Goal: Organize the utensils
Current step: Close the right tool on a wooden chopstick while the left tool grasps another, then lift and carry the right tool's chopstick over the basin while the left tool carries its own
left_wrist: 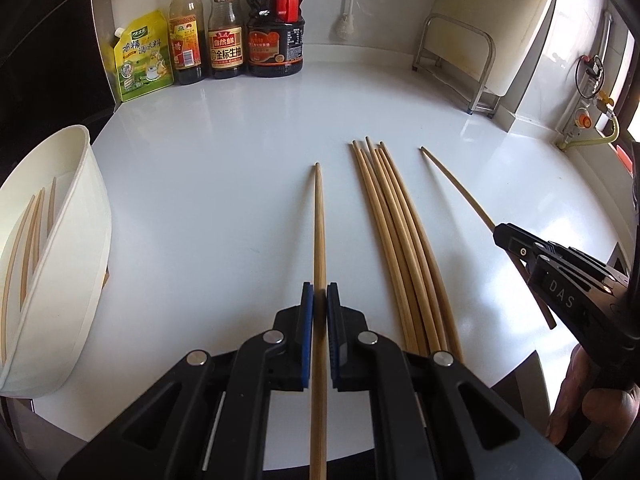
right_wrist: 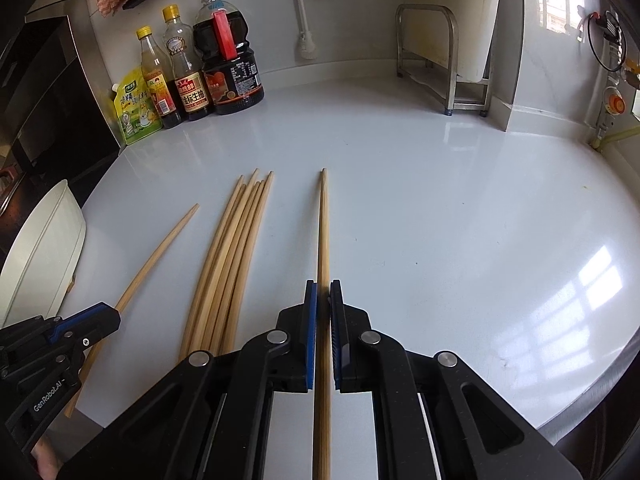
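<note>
My left gripper (left_wrist: 320, 294) is shut on a single bamboo chopstick (left_wrist: 319, 224) that points away from me over the white counter. My right gripper (right_wrist: 323, 292) is shut on another chopstick (right_wrist: 323, 224), held the same way; this gripper also shows at the right of the left wrist view (left_wrist: 504, 234). Between them a bundle of several chopsticks (left_wrist: 394, 232) lies on the counter, also seen in the right wrist view (right_wrist: 232, 252). A white utensil holder (left_wrist: 86, 216) at the far left holds several chopsticks (left_wrist: 30, 232).
Sauce bottles (left_wrist: 228, 28) and a yellow seasoning pouch (left_wrist: 140, 60) stand at the back left. A metal rack (left_wrist: 472, 60) with a white board stands at the back right. The white counter (left_wrist: 240, 140) ends at a rounded front edge.
</note>
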Motion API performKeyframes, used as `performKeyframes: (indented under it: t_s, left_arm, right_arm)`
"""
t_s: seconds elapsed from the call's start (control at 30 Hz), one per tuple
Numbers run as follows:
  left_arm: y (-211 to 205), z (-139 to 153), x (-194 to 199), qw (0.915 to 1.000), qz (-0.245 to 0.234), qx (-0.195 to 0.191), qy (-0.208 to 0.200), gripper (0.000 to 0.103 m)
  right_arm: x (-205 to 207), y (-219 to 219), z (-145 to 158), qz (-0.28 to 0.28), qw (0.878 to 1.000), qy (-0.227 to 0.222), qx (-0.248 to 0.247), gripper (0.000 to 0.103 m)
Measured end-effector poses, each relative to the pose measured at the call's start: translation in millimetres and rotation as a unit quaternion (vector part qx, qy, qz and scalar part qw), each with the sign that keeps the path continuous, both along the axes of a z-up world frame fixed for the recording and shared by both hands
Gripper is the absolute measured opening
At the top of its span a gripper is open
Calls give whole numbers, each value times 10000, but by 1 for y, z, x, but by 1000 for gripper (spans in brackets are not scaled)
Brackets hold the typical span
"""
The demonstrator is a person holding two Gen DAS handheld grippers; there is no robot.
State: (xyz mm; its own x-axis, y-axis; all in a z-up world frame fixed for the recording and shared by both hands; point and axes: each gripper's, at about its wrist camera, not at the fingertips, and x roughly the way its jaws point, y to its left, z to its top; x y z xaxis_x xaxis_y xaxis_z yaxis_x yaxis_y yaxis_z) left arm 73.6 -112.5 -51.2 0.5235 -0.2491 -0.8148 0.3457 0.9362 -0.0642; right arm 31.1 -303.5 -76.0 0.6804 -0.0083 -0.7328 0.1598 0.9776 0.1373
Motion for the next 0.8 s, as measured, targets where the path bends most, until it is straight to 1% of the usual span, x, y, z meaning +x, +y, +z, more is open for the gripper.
performKeyframes:
  t_s: [0.17, 0.6, 0.8]
  left_arm:
    - [13, 8, -4, 9999, 16, -94, -59, 7]
    - [58, 33, -9, 9987, 191, -382, -292, 7]
    - [79, 46, -9, 9972, 308, -524, -429, 7]
  right_arm:
    - [-8, 9, 11, -26, 9998, -169, 139, 6]
    - [-5, 54, 31, 220, 9994, -273, 5, 6]
    - [-3, 73, 45, 245, 9988, -388, -159, 6]
